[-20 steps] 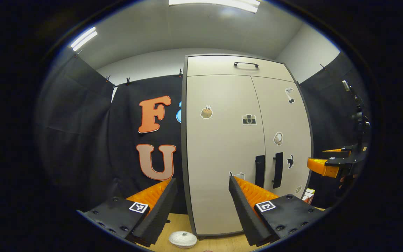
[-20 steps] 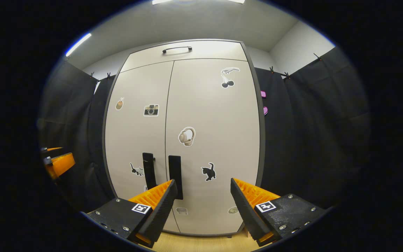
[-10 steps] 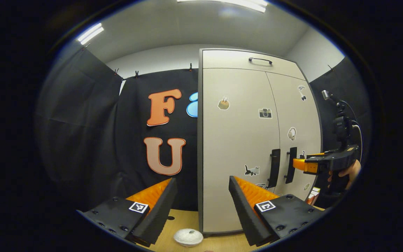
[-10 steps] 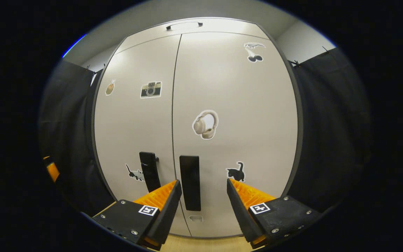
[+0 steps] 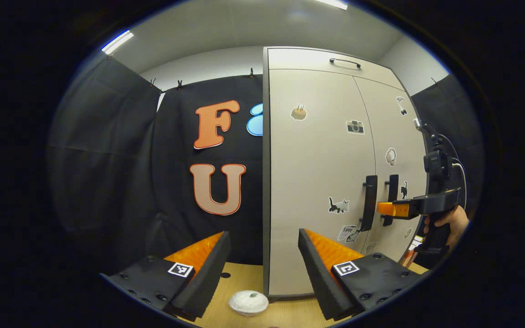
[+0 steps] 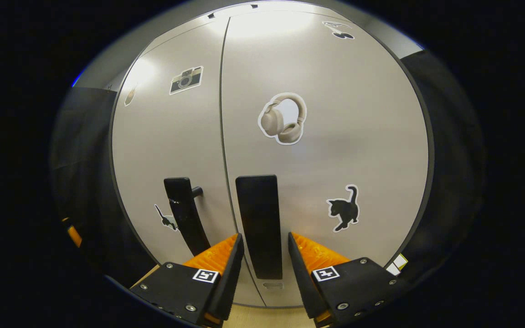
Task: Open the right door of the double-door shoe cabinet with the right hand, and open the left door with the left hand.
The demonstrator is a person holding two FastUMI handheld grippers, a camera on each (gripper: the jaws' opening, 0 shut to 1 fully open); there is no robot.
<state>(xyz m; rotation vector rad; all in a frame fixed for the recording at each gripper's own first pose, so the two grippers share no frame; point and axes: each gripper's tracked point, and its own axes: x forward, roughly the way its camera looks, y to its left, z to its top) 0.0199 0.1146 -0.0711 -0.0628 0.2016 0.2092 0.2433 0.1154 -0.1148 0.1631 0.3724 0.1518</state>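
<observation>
Right gripper view puts my right tool (image 6: 265,243) close against the shoe cabinet (image 6: 358,114), its fingers apart on either side of the right door's handle (image 6: 259,225), near it but not pressing. Both doors sit closed, and the left door's handle (image 6: 185,214) stands just beside. Left gripper view shows my left tool (image 5: 262,246) with fingers spread wide and empty, well back from the cabinet's left edge, above a wooden tabletop (image 5: 244,278) where a small white round object (image 5: 248,303) lies.
</observation>
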